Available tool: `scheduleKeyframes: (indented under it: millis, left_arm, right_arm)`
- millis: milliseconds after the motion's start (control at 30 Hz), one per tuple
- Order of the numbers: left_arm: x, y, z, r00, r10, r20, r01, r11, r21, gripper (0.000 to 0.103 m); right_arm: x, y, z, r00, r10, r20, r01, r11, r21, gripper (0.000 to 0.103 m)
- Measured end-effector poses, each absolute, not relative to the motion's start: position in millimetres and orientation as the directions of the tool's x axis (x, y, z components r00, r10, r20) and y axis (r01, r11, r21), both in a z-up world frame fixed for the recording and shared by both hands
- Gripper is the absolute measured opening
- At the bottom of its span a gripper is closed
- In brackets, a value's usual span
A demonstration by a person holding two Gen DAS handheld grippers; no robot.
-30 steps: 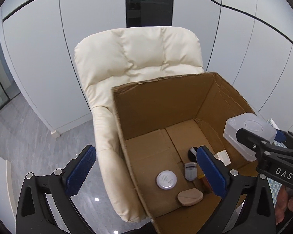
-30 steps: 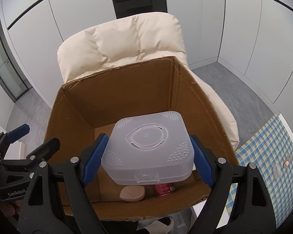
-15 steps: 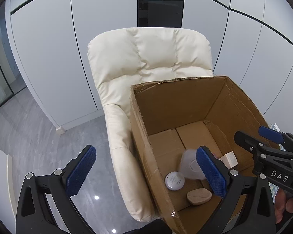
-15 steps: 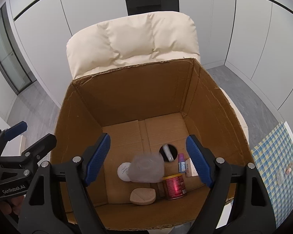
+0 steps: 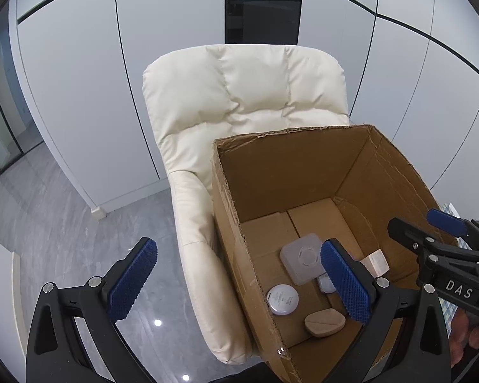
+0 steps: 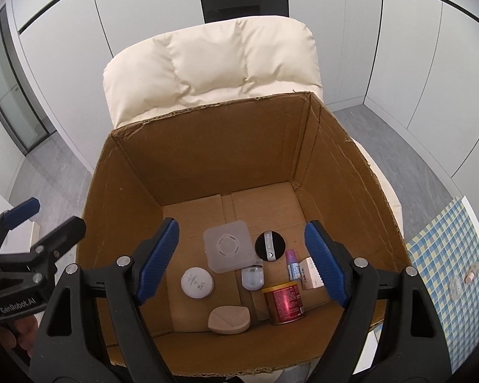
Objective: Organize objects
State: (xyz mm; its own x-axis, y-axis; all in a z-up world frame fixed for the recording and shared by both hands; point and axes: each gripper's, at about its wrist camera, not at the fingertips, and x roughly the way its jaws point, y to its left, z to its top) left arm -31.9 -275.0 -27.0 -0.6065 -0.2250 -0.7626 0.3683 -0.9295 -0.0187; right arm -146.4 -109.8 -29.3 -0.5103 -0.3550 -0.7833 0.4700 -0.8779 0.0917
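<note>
The translucent square plastic container (image 6: pixel 229 246) lies in the brown cardboard box (image 6: pixel 137 172); both grippers' jaws stand wide open, empty, while small items (image 6: pixel 462 281) remain on the checked worktop (image 6: pixel 437 255).

"DAS" stands in white on the black body of the right claw (image 5: pixel 444 239). "GenRobot.AI" is printed on the left claw (image 6: pixel 44 226). A black round lid (image 6: pixel 270 245) carries a grey strip reading "MENOW". Other labels in the box (image 6: pixel 207 146) are too small to read.
</note>
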Motion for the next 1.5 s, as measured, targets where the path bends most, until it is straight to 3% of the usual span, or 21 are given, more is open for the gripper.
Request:
scheduleKeyframes:
  millis: [400,1500]
  left_arm:
    - [-38,-271,-27,-0.61,-0.226,-0.759,0.373,-0.928,-0.023,0.102]
    - [-77,-208,-33,-0.621,-0.151,-0.769,0.271,-0.962,-0.03,0.102]
  right_arm:
    - [-146,-93,-20,-0.545,-0.364,-0.755,0.458,-0.884,0.095,0.103]
    - [-147,-13,-10,-0.615,-0.273,-0.74,0.368,-0.929,0.036,0.103]
